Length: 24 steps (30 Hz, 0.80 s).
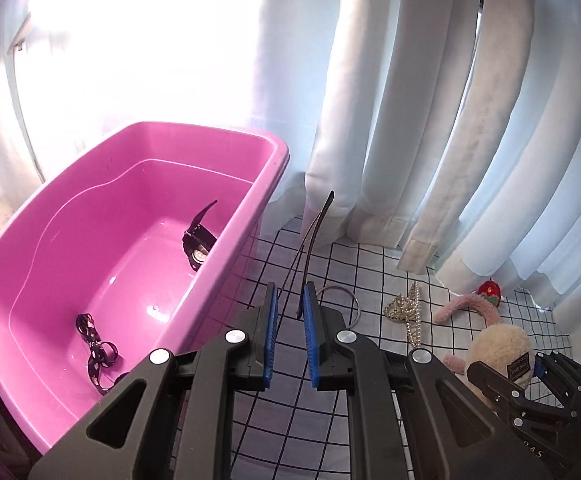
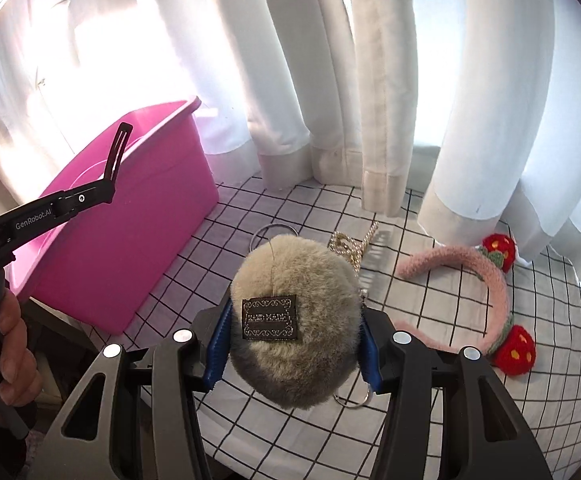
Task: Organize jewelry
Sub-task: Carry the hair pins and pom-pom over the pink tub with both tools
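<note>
Left gripper (image 1: 290, 312): its blue pads (image 1: 271, 332) are standing close together and are pinching a thin black hair clip (image 1: 317, 236), which is sticking up beyond the fingertips, just beside the rim of the pink tub (image 1: 278, 148).
Right gripper (image 2: 292, 336): its fingers are spreading about half way and are squeezing a beige fluffy pompom (image 2: 294, 280) with a "hand made" label; a key ring (image 2: 354, 398) is hanging under it.
Step in hand: I am judging that both pieces are going into the tub.
How to do it well: the left one should be travelling over the rim before the pads are parting, because the clip is thin and could be slipping out sideways. The right one should be keeping the soft ball level, so the ring is not catching on the cloth.
Already in tub: a dark watch (image 1: 196, 244) and a patterned ribbon (image 1: 96, 354) are lying on the bottom.
Still waiting: a metal ring (image 1: 340, 300), a pearl claw clip (image 1: 406, 312) and a pink strawberry headband (image 2: 486, 280) are lying on the cloth.
Surface: a white cloth with black grid lines (image 2: 430, 308) is covering it.
Room: white curtains (image 2: 390, 80) are hanging behind, and strong daylight is coming through.
</note>
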Each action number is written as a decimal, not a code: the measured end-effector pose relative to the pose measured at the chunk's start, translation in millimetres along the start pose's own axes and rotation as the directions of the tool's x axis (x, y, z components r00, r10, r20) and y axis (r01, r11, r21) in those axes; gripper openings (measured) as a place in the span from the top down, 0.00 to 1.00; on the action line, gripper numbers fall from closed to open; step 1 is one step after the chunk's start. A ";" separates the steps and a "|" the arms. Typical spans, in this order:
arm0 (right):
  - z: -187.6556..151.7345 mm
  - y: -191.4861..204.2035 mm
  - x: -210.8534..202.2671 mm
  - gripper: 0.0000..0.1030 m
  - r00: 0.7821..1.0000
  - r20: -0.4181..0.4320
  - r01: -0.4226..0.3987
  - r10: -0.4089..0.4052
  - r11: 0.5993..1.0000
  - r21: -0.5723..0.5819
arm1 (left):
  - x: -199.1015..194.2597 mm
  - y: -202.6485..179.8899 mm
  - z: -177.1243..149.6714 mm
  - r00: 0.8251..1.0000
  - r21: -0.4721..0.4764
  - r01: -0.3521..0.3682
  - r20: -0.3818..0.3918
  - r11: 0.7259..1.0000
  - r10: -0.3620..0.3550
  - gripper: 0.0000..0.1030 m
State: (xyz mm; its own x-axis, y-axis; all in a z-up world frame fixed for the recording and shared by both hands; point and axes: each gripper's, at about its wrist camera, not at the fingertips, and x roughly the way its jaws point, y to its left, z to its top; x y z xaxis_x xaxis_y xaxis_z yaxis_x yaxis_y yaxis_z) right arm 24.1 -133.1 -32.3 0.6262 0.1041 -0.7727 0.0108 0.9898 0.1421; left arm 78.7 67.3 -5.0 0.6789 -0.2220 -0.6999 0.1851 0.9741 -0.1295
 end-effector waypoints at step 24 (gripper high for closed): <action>139.4 197.7 66.7 0.51 0.947 0.004 -0.300 0.320 0.893 -0.335 | -25.1 161.4 46.3 0.955 -0.248 -0.289 -0.001 0.925 0.298 0.87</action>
State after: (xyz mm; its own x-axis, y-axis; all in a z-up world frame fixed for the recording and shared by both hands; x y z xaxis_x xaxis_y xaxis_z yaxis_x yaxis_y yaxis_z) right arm 176.7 56.0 30.6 0.6001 0.4152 -0.6837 -0.4393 0.8854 0.1521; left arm 124.5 228.1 24.2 0.7026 0.0780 -0.7073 -0.2008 0.9753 -0.0919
